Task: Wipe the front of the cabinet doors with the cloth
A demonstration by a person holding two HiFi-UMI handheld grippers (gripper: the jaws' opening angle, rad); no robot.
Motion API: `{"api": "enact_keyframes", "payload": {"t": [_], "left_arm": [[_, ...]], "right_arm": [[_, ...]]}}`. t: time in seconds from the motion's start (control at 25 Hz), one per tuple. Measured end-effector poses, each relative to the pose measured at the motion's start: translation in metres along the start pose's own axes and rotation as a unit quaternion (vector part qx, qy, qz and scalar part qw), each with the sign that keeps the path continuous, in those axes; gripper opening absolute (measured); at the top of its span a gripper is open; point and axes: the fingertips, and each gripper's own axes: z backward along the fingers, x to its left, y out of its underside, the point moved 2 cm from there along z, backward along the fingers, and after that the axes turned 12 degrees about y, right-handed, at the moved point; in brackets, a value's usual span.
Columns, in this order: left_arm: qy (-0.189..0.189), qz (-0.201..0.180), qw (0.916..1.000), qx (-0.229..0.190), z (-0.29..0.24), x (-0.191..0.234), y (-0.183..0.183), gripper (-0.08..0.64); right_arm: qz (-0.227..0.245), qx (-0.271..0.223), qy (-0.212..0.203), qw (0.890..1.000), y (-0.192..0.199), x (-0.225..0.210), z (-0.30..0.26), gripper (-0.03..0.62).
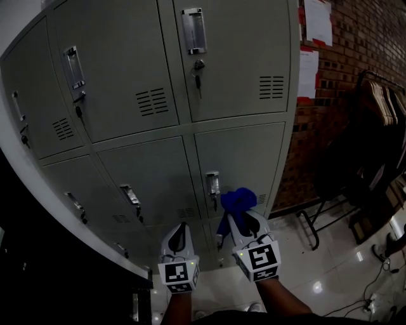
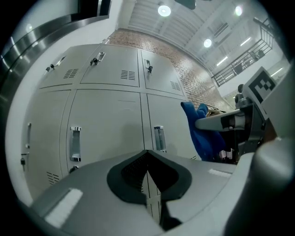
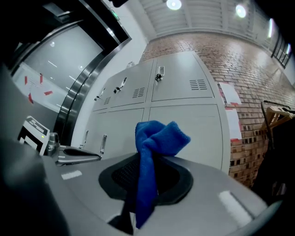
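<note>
Clamping the cloth between its jaws, the right gripper faces the cabinet doors; the left gripper has jaws together.

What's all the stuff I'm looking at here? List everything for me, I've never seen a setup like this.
cabinet doors: several, grey metal with vents and shiny handles, filling the middle and left
cloth: one, blue, bunched, close in front of a lower door
brick wall: one, reddish brown, right of the cabinet
paper sheets: two, white, stuck on the brick wall
clothes rack: one, dark, with hangers, far right
floor: glossy, pale, bottom right
left gripper: one, grey, fingers together, holding nothing, bottom centre
right gripper: one, grey, fingers closed on the cloth, beside the left one
</note>
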Motion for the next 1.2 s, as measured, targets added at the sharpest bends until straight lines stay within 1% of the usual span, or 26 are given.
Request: {"api": "enact_keyframes", "payload": {"t": [0.24,0.44,0.64,0.88,1.04,1.2], "left_arm": [[-0.003,0.007,1.0,-0.006,0.001,-0.001,-0.002,0.017],[-0.005,0.007,0.9999,-0.009,0.002,-0.003,-0.003,0.017],[-0.003,0.008,0.9999,-0.009,0.002,-0.007,-0.002,0.017],[-0.005,0.008,0.9999,-0.011,0.002,-0.006,-0.003,0.017],[0.003,0.024,0.9996,-0.012,0.002,-0.008,0.001,0.017],[0.002,0.024,0.9997,-0.009,0.001,-0.006,0.003,0.017]], "right_arm": [[-0.005,0.018,0.012,1.0,0.023,-0.01,0.003,0.074],[-0.004,0.034,0.011,0.999,0.038,-0.011,0.0,0.069],[0.003,0.034,0.015,0.999,0.039,-0.011,0.001,0.069],[0.007,0.032,0.006,0.999,0.038,-0.007,-0.001,0.069],[0.004,0.032,0.003,0.999,0.04,-0.006,0.0,0.067],[0.001,0.036,0.0,0.999,0.043,-0.004,-0.001,0.067]]}}
